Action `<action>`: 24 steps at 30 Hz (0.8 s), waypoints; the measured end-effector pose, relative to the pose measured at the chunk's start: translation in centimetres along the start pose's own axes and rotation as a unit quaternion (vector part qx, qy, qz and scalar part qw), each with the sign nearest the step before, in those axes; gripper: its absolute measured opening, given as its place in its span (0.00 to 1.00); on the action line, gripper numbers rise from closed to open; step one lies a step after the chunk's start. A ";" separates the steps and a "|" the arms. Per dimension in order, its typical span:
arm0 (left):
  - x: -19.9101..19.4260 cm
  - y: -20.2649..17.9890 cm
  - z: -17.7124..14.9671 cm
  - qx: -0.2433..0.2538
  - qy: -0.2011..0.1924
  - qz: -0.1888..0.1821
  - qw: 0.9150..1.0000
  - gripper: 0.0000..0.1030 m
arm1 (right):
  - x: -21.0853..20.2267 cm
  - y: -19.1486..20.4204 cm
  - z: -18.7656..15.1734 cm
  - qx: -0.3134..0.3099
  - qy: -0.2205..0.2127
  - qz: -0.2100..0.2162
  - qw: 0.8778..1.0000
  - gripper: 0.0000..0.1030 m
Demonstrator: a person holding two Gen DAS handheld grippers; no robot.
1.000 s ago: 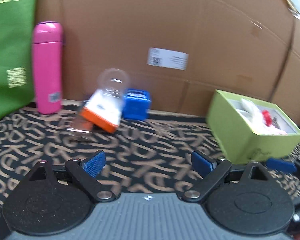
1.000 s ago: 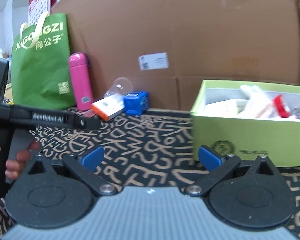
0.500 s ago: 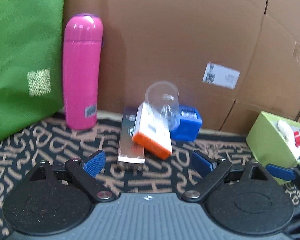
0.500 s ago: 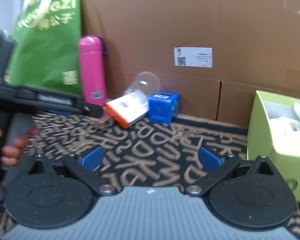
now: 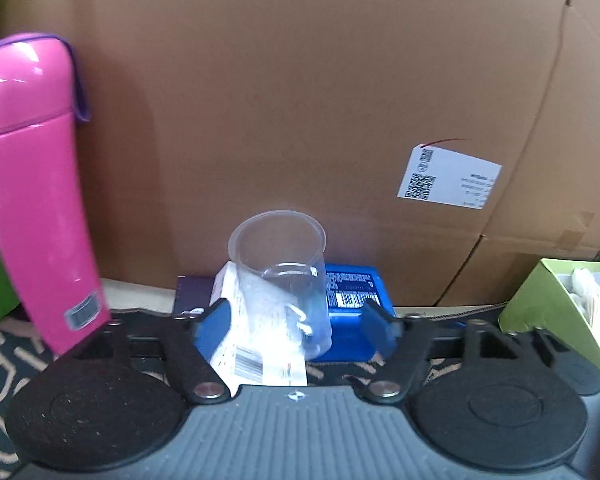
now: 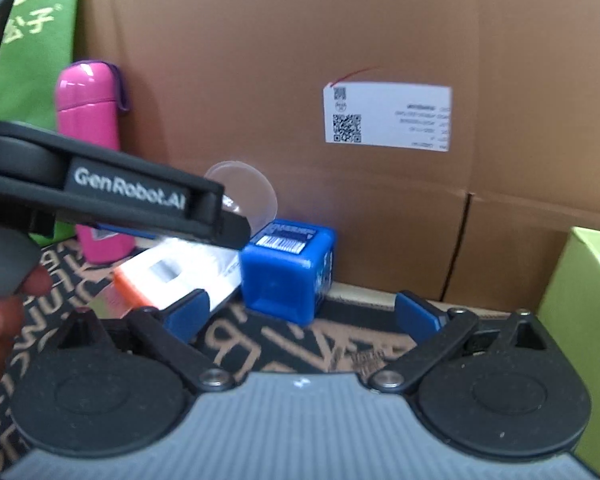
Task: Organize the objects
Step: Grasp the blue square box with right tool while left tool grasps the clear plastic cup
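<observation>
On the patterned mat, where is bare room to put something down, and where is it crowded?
Bare mat lies in front of the blue box, reaching right toward the green box. It is crowded at the back left: pink bottle, white and orange box and clear cup sit close together.

Right gripper (image 6: 300, 312) open over mat (image 6: 300, 344); blue box (image 6: 288, 268) by cardboard (image 6: 260, 60); left gripper (image 6: 228, 224) at cup (image 6: 252, 196).

Clear plastic cup (image 5: 278, 276), glossy pink flask (image 5: 32, 184)
</observation>
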State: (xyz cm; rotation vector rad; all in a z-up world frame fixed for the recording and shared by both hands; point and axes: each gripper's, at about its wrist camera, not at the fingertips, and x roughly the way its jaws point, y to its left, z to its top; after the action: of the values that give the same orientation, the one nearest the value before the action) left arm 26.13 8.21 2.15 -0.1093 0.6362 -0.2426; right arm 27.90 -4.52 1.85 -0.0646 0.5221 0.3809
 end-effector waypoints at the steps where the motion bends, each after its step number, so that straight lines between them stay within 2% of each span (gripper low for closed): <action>1: 0.3 0.1 0.1 -0.001 0.003 -0.002 1.000 0.62 | 0.7 0.0 0.2 0.002 0.001 0.004 1.000 0.94; 6: 1.0 0.7 0.0 0.008 0.000 0.012 1.000 0.53 | 3.3 0.3 0.7 -0.002 0.013 0.032 0.999 0.92; 7: 1.0 0.8 0.0 0.010 0.003 0.008 1.000 0.47 | 3.6 0.6 0.7 -0.013 0.013 0.030 0.999 0.86; 8: 1.1 0.9 0.0 0.007 0.007 0.004 1.000 0.47 | 3.9 0.8 0.7 -0.017 0.014 0.026 0.999 0.81; 13: 0.3 1.0 -0.3 0.004 0.002 0.007 1.000 0.47 | 4.1 -1.0 0.9 0.026 0.012 0.017 0.999 0.79; 14: 0.0 1.0 -0.3 -0.001 0.001 0.005 1.000 0.47 | 4.2 -1.3 1.0 0.029 0.012 0.014 0.999 0.68; 16: -0.7 0.8 -0.5 -0.005 0.002 -0.002 1.000 0.47 | 4.4 -1.7 1.0 0.034 0.016 0.021 0.999 0.63; 20: -3.4 0.0 -1.2 0.004 -0.005 -0.019 1.000 0.47 | 2.4 -2.3 0.4 0.024 0.013 0.011 1.000 0.60; 24: -6.4 -1.6 -2.8 0.015 -0.003 -0.042 0.999 0.47 | -2.1 -3.2 -1.2 0.013 0.013 0.021 1.000 0.60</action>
State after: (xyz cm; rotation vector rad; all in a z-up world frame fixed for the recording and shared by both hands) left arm 19.19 8.24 3.91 -0.1082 0.6221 -0.3333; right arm 26.77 -8.37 1.73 -0.0343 0.5553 0.4148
